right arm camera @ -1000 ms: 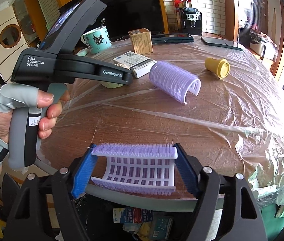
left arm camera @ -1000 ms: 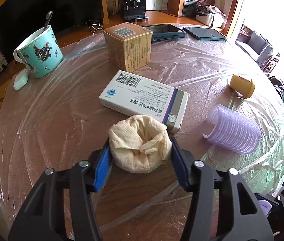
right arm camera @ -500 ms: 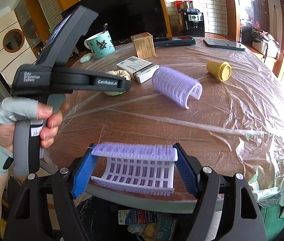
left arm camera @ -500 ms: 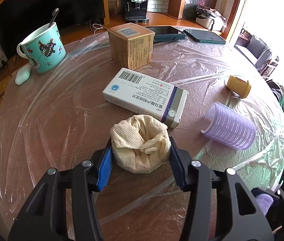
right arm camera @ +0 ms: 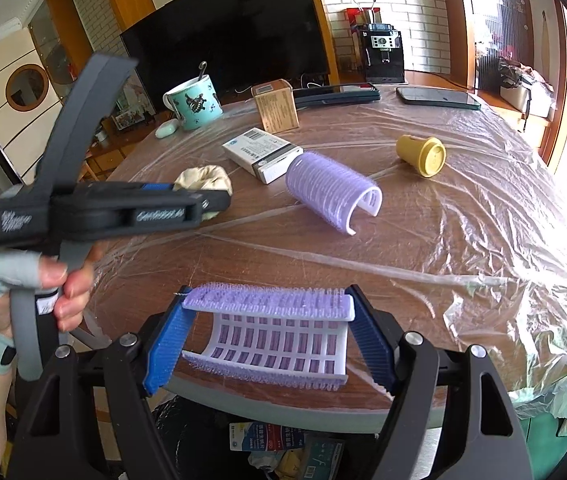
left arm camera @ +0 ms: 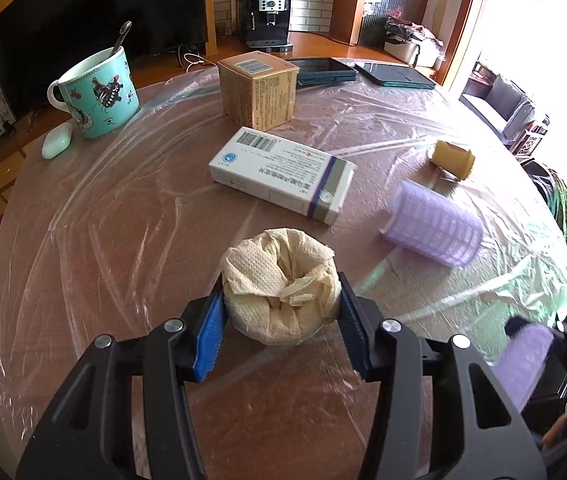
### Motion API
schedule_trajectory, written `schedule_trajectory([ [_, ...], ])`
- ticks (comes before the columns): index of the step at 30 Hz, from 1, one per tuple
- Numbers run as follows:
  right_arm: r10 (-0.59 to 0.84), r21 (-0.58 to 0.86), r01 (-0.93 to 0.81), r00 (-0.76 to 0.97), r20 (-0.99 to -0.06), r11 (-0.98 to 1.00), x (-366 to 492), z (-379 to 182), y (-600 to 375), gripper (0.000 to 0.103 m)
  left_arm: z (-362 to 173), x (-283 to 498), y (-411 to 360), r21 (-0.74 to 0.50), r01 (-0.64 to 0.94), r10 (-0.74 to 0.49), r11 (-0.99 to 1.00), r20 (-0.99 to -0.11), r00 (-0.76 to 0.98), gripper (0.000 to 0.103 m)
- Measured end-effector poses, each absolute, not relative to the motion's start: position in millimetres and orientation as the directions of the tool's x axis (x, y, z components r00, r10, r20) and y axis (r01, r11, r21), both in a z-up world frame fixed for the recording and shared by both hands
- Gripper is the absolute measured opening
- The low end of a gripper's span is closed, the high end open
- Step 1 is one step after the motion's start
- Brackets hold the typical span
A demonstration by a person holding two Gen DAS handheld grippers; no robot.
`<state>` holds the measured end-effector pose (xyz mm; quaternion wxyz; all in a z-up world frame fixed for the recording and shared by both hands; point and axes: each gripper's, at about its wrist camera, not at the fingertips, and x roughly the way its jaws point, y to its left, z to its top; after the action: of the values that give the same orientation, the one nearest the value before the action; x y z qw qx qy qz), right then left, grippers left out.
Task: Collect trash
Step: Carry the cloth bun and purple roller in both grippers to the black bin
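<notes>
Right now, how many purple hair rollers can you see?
2. One roller lies on the table beside the white box. The other roller is clamped in the right tool, above the bin. More may be hidden.

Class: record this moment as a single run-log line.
left gripper: shut on crumpled tissue | right gripper: shut on purple roller half | bin: below table edge

Two close fisheye wrist views, angled down across the round table, both sharing its cluttered top
</notes>
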<state>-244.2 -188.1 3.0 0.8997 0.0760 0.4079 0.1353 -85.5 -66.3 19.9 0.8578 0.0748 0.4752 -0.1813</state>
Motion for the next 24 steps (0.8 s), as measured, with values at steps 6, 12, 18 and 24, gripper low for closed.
schedule_trajectory([
  [6, 0.3, 0.242, -0.179, 0.637, -0.71, 0.953, -245, 6, -197, 0.075, 25, -106, -62, -0.04, 0.391, -0.248, 0.919, -0.831, 0.498, 0.052],
  [12, 0.304, 0.239, -0.189, 0.641, -0.705, 0.952, -250, 9, -203, 0.075, 30, -127, -60, -0.034, 0.405, -0.26, 0.914, -0.816, 0.516, 0.052],
  [18, 0.317, 0.238, -0.209, 0.642, -0.698, 0.948, -258, 13, -209, 0.075, 33, -151, -58, -0.037, 0.42, -0.279, 0.907, -0.8, 0.531, 0.052],
  [24, 0.327, 0.235, -0.228, 0.646, -0.689, 0.945, -271, 18, -213, 0.075, 37, -177, -59, -0.033, 0.435, -0.291, 0.9, -0.787, 0.543, 0.052],
])
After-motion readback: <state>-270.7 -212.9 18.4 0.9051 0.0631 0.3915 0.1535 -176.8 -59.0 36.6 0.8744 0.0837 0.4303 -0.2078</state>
